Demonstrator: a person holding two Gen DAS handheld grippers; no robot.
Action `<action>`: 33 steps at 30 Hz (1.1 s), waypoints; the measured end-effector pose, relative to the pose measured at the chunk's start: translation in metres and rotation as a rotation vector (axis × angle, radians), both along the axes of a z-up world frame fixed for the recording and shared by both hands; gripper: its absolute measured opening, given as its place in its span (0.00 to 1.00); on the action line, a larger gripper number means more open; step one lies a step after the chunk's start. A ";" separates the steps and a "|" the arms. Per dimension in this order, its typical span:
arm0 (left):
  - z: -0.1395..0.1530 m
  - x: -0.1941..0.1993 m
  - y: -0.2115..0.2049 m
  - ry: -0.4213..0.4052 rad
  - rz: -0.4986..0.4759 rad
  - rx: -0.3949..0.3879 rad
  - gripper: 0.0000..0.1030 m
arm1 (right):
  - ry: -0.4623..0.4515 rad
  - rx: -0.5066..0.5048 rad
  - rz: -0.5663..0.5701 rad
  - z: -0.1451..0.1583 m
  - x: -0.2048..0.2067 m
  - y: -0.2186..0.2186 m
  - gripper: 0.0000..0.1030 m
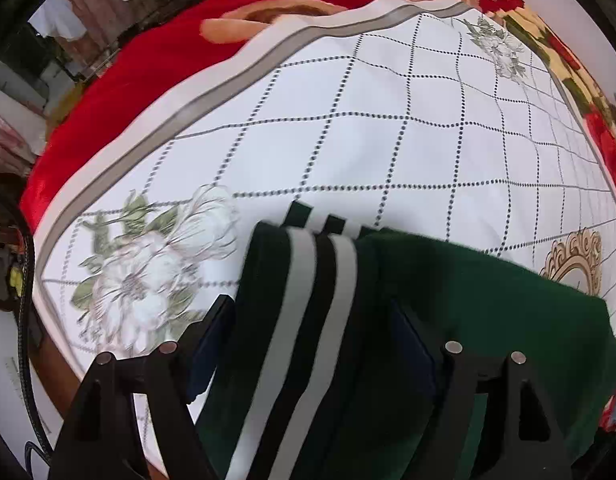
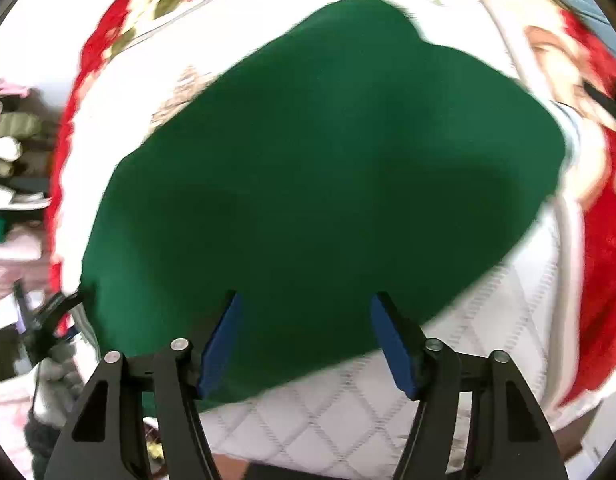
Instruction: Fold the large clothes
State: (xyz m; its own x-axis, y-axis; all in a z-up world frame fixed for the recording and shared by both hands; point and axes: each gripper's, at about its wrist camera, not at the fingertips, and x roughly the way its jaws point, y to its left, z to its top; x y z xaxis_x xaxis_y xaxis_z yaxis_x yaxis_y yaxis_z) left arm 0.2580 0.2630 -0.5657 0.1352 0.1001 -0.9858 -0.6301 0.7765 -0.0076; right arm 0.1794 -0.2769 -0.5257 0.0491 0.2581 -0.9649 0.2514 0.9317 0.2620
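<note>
A: Left gripper [image 1: 308, 320] is sitting wide open over the green garment [image 1: 447, 300], striped band [image 1: 308, 300] between the fingers, nothing clamped. Garment is lying on the quilted white cover [image 1: 347, 120].

B: Right gripper [image 2: 306, 320] is also gaping over plain green cloth, gripping nothing. Fabric is looking soft, floppy, fairly thick. I'd be pinching the near edge or corners, since mid-panel will bunch.
</note>
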 end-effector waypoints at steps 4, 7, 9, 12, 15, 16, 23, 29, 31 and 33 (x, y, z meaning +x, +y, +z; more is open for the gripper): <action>0.006 0.007 -0.009 -0.032 -0.048 -0.011 0.24 | 0.002 0.035 0.036 -0.006 0.023 0.032 0.48; 0.018 0.013 -0.020 -0.056 -0.089 0.030 0.10 | -0.008 0.083 0.038 -0.005 0.040 0.059 0.48; 0.028 0.021 -0.020 -0.085 -0.087 0.038 0.07 | -0.017 0.091 0.047 -0.006 0.054 0.068 0.48; 0.043 0.039 -0.008 -0.134 -0.061 0.042 0.04 | -0.037 0.074 0.072 -0.002 0.069 0.085 0.48; 0.038 0.065 0.007 -0.150 -0.062 0.025 0.05 | -0.048 0.041 0.100 -0.002 0.086 0.099 0.48; 0.030 0.076 0.010 -0.141 -0.070 0.026 0.05 | -0.046 0.030 0.106 -0.006 0.093 0.102 0.48; 0.048 0.062 0.002 -0.121 -0.128 0.017 0.12 | -0.047 0.027 0.106 -0.004 0.106 0.103 0.48; 0.087 0.007 -0.021 -0.116 -0.130 0.086 0.86 | 0.006 -0.073 0.173 0.002 0.073 0.088 0.48; 0.088 -0.011 -0.040 -0.090 -0.153 0.119 0.91 | 0.030 -0.202 0.239 -0.002 0.062 0.086 0.48; 0.077 -0.016 -0.057 -0.050 -0.173 0.136 0.91 | 0.065 -0.282 0.268 -0.015 0.058 0.083 0.48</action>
